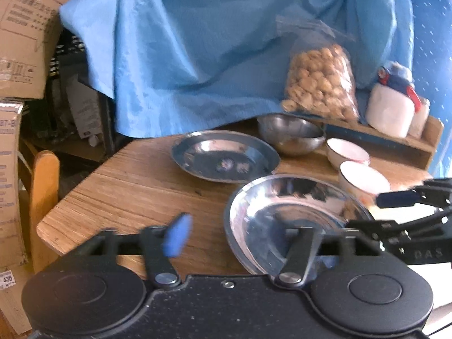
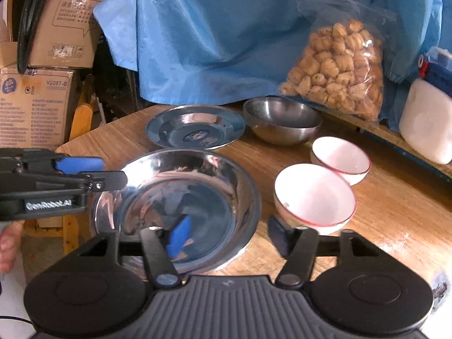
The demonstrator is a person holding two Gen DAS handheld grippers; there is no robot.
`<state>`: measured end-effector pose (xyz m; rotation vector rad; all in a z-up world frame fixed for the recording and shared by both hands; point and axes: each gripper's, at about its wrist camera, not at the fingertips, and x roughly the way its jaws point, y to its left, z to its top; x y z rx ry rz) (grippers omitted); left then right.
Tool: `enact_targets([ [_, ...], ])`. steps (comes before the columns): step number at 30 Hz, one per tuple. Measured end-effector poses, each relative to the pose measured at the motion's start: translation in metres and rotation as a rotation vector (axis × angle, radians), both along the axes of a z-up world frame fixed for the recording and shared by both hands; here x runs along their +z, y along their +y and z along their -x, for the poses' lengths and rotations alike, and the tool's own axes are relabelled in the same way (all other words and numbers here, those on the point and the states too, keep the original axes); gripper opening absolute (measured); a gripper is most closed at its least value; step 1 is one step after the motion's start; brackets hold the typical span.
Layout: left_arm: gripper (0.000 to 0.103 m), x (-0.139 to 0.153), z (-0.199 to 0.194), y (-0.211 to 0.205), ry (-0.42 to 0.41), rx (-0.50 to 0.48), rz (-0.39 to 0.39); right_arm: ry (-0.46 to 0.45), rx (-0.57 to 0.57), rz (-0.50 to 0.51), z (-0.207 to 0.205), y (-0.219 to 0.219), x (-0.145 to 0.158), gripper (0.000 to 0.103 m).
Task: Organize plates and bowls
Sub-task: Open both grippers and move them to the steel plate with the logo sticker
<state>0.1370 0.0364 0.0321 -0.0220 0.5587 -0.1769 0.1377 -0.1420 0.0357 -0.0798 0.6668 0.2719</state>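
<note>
Two steel plates sit on the wooden table (image 2: pixel 395 203): a large steel plate (image 2: pixel 180 195) nearest the cameras and a smaller steel plate (image 2: pixel 195 130) just behind it. One steel bowl (image 2: pixel 282 118) stands beside the smaller plate, and two white bowls (image 2: pixel 315 195) with red rims rest close together to its right. One bag of snacks (image 2: pixel 339 70) leans against the blue cloth (image 2: pixel 212 42).

Both tools stand wide open, gripping nothing. The right gripper (image 2: pixel 228 240) straddles the large plate's near rim, while the left gripper (image 1: pixel 245 237) seems to straddle its left edge, though blur hides contact.
</note>
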Motion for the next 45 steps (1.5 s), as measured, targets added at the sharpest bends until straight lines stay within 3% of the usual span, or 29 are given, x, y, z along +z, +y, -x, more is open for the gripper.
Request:
enact_targets([
  [1,0.091,0.002,-0.002,0.004,-0.006,0.01,0.014,-0.01,-0.003,0.003,0.0,-0.001,0.001,0.077],
  [5,0.102,0.01,-0.016,0.019,-0.039,0.069,0.047,-0.053,-0.007,-0.024,-0.005,-0.007,0.006,0.095],
  [10,0.102,0.01,-0.05,0.04,-0.006,0.115,0.104,-0.071,-0.036,-0.079,-0.032,-0.009,0.011,0.098],
  [14,0.102,0.004,-0.082,0.055,0.055,0.127,0.169,-0.048,-0.021,-0.139,-0.063,-0.001,0.012,0.098],
  [21,0.102,-0.004,-0.128,0.061,0.105,0.146,0.146,0.156,0.009,-0.293,-0.132,0.012,0.002,0.097],
  [28,0.101,-0.01,-0.149,0.062,0.137,0.13,0.147,0.193,-0.008,-0.289,-0.157,0.028,-0.006,0.081],
  [30,0.095,-0.011,-0.152,0.062,0.141,0.11,0.158,0.19,-0.014,-0.292,-0.159,0.029,-0.007,0.074],
  [35,0.074,-0.013,-0.154,0.058,0.148,0.055,0.165,0.208,-0.031,-0.291,-0.168,0.03,-0.01,0.045],
  [39,0.04,-0.017,-0.158,0.057,0.167,0.031,0.189,0.208,-0.046,-0.285,-0.17,0.031,-0.012,0.035],
  [42,0.022,-0.019,-0.16,0.056,0.178,0.012,0.192,0.208,-0.054,-0.286,-0.171,0.03,-0.013,0.029],
  [45,0.021,-0.019,-0.16,0.059,0.183,0.007,0.199,0.208,-0.051,-0.309,-0.171,0.027,-0.013,0.026],
])
